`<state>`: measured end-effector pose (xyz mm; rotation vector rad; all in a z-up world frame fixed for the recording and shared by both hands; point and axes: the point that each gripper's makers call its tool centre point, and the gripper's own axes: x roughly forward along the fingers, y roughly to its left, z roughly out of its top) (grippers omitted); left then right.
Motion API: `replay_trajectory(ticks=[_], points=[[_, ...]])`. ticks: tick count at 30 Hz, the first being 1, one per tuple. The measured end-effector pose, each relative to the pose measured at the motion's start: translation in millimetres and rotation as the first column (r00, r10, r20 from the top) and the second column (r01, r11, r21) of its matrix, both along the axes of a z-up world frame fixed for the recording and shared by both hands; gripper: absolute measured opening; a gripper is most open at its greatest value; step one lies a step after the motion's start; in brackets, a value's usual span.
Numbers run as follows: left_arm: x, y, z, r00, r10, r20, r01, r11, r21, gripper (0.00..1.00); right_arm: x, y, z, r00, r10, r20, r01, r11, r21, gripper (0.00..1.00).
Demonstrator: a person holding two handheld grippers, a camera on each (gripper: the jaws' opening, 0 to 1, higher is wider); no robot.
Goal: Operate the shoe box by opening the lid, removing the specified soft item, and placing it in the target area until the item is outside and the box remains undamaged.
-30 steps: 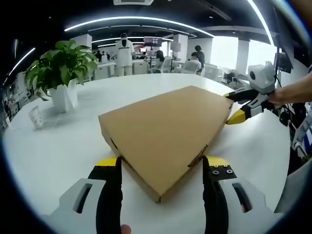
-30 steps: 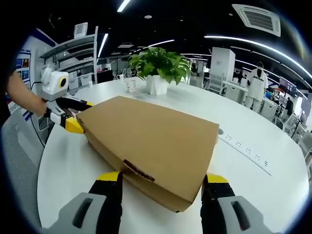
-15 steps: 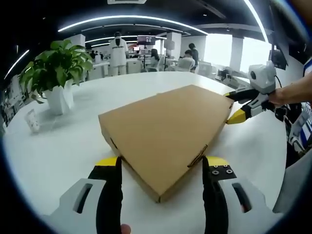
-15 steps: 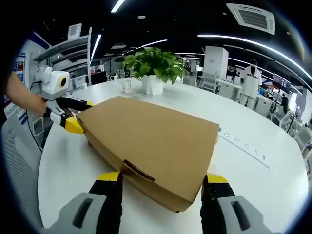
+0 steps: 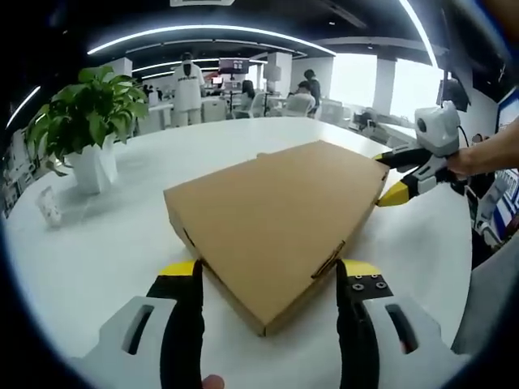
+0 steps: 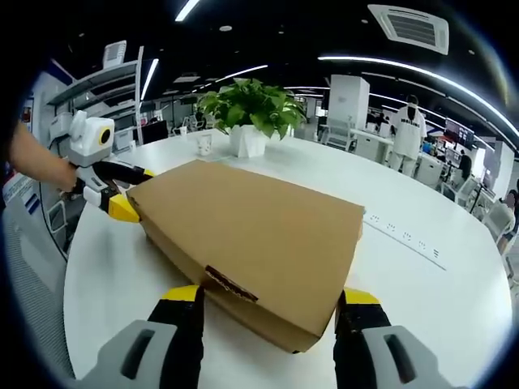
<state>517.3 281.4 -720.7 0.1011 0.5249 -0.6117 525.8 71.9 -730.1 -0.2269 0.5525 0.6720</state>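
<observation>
Left gripper view: left gripper [image 5: 270, 275] spread wide, jaws straddling the near corner of the box [image 5: 276, 219], not pinching it. Box closed, lid flat, lying on the table [image 5: 97, 251] directly ahead. Right gripper [image 5: 391, 180] at the far right corner, yellow tips on either side of that corner's edge; spread as well. Plant [image 5: 85, 121] ahead and well to the left, small cup [image 5: 49, 207] near it. People standing in the background.

Right gripper view: right gripper [image 6: 270, 296] spread, jaws flanking the opposite near corner of the box [image 6: 251, 235]. Dark slot or label on the box's side wall just ahead. Left gripper [image 6: 122, 194] at the far left corner. Plant [image 6: 247, 109] beyond the box. Row of small marks on the table [image 6: 454, 300] to the right.

Step in hand, judged: opening the lid. Best to brace one corner low and lift only the lid edge at the other, slowly, without crushing cardboard. Soft item presumably inside, unseen.

Seen here, not there: side slot and table marks in the right gripper view; notch on the front edge in the left.
</observation>
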Motion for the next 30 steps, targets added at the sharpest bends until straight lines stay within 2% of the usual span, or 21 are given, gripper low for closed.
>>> replay_trajectory(ticks=[30], points=[[-0.6, 28, -1.0, 0.997, -0.069, -0.032, 0.070, 0.997, 0.012, 0.63, -19, 30, 1.0, 0.995, -0.102, 0.005, 0.102, 0.995, 0.018, 0.62]])
